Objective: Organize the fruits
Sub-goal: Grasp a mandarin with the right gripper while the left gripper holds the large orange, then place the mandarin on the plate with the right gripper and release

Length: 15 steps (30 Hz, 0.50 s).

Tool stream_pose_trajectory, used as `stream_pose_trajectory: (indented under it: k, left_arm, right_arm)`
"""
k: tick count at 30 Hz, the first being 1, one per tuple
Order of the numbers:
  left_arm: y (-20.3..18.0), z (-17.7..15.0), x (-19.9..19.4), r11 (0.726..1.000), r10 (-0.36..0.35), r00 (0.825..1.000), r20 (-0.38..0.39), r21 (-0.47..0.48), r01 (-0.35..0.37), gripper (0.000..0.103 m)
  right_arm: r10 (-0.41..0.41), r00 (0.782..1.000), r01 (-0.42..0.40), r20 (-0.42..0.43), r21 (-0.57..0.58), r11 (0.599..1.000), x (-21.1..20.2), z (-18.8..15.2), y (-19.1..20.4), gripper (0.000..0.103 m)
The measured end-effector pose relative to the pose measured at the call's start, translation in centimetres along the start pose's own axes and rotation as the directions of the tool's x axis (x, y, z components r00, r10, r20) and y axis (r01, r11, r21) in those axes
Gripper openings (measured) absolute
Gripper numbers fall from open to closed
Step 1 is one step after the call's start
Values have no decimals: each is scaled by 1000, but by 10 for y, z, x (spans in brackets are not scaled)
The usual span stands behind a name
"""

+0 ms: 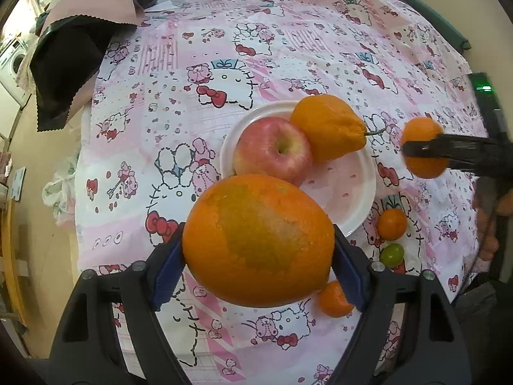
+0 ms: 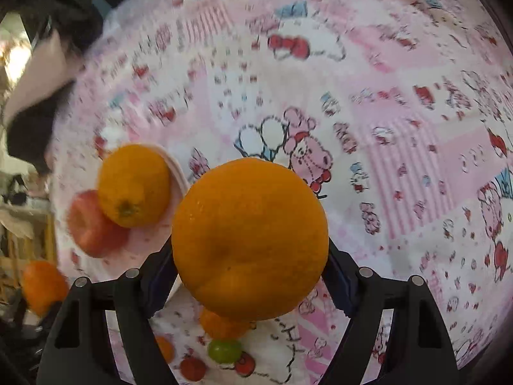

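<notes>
Orange peel with a dull greenish patch filled the near part of the left wrist view: the left claw (image 1: 258, 250) was closed on a large orange (image 1: 256, 240), its blue pads (image 1: 168, 276) pressing on both sides. Under it, on the desk with a pink cartoon cloth (image 1: 179, 64), lay a small tangerine (image 1: 333, 300), then a green grape (image 1: 391, 254) and a second tangerine (image 1: 391, 224). Beyond stood a white plate (image 1: 346, 199) with a red apple (image 1: 272, 150) and a pear-shaped orange fruit (image 1: 327, 126) on it. To the right of the plate, the right claw (image 2: 250, 260) had hold of a round orange (image 2: 250, 237), with its fingers against both sides of it, above the cloth. At the far left edge lay a black and pink cloth (image 1: 70, 64)
</notes>
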<state>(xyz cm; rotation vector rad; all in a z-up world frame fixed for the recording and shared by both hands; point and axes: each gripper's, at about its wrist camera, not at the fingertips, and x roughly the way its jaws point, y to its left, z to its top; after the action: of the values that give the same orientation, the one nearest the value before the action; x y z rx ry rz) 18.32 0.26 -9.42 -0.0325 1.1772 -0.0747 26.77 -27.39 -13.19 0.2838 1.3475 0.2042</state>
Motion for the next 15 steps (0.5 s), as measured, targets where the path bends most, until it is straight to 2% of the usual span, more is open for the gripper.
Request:
stream_pose_trajectory:
  k: [6,9,15]
  left_arm:
    - [1,-3,-1,1000,4,1000,7,3,-4,79]
    - [1,-4,-1,1000,11,1000,16,5,-11,79]
    - [4,-5,2,999,45,999,21,4,-45,79]
  right_arm:
    - [81,997,-81,12,-47,996,-27,-24,14,82]
    - [97,995,-97,-8,-87,991,-13,-24,41,82]
    - [65,996,-76,-63,-188,979,13,-31,72,82]
